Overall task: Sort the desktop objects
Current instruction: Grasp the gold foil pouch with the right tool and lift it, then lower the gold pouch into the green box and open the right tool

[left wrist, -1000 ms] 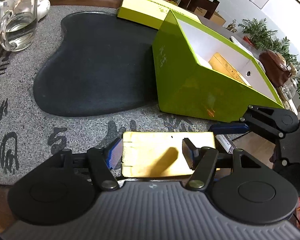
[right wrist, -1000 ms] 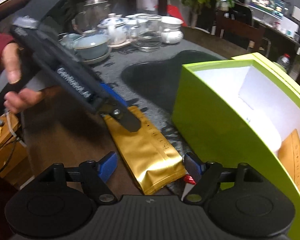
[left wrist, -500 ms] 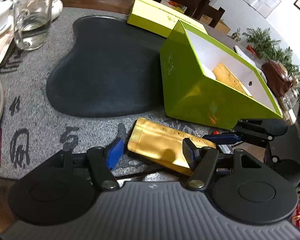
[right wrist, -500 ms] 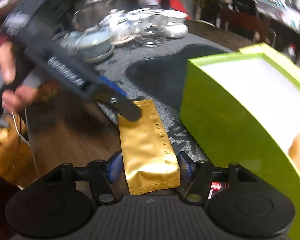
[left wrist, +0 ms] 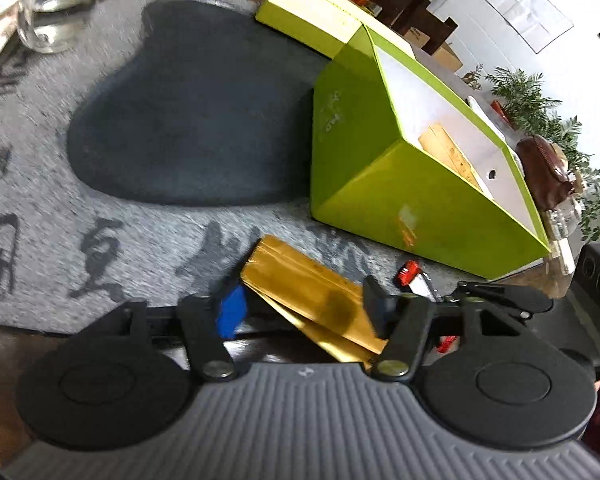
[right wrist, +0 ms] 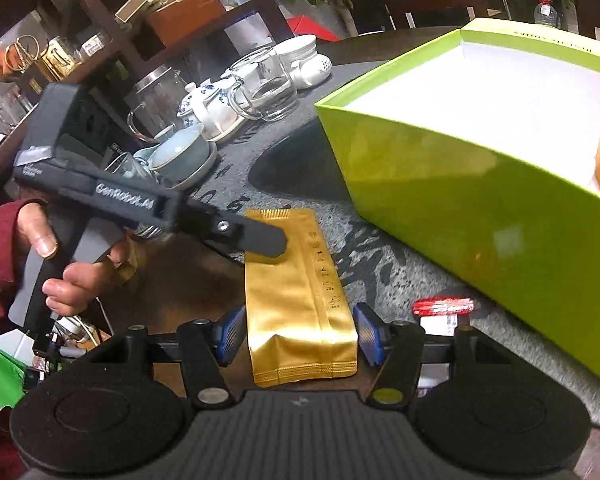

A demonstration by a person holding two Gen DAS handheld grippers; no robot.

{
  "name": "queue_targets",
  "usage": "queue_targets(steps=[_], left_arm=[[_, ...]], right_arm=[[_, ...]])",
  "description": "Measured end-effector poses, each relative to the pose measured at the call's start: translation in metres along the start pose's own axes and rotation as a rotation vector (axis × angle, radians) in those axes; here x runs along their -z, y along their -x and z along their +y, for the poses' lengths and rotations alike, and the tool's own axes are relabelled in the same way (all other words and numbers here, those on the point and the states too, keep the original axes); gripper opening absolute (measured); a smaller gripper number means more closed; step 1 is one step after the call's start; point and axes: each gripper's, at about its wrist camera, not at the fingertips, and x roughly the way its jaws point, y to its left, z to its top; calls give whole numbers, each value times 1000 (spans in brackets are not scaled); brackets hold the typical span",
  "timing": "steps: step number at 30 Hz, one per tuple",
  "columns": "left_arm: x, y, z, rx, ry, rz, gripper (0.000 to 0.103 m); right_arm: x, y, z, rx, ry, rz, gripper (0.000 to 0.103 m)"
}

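Straddling the gold foil pouch [right wrist: 300, 304] lower centre: left gripper [left wrist: 300, 307] closing on its far end, contact blurred, probably touching. Right gripper [right wrist: 300, 333] part-open around the near end, pads just clear. Green box [right wrist: 480, 200] right, cut off; red packet [right wrist: 444, 306] half hidden.

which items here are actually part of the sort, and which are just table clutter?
In play:
- gold pouch, between the pads of both grippers: left gripper closing, right gripper at its near end
- green box, open, a tan packet already inside
- small red-capped item beside the box, probably next

Lying about:
- tea set
- glass mug
- dark slate tray
- green lid
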Motion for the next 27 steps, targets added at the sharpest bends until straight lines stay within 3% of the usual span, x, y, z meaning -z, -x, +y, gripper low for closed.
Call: queue_targets(steps=[9,19,27], left_arm=[[0,18,-24,31,-26,-31,29],[-42,61,-98,90,-186,-167,27],[-94,34,-143,108,-247,-225,26]], right_arm=[[6,12,10,10,17,-24,57],[-13,68,28,61,82,-152,57],[-58,107,9,194,115,-238,57]])
